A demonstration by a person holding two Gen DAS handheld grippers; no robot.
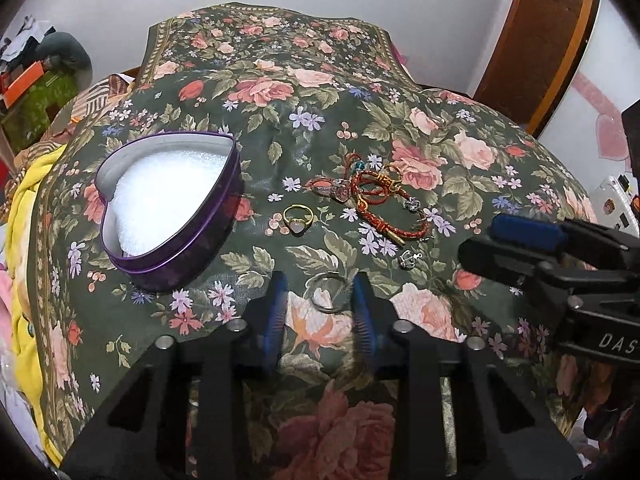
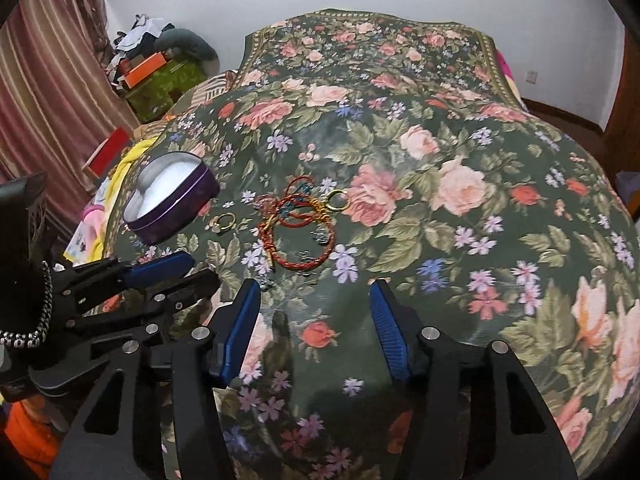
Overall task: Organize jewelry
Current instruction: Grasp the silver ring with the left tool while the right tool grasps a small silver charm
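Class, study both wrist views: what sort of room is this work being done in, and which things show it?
Most likely a bedroom at home. The jewelry lies on a floral bedspread draped over what looks like a bed, a striped curtain hangs at one side, and clothes and boxes are piled against the plain wall.

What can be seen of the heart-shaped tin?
The heart-shaped tin is an open, lidless metal box with purple outer walls, a paler silvery inside wall and a white padded lining. It looks empty. It sits flat on the floral bedspread, left of the gold ring, apart from all jewelry and both grippers.
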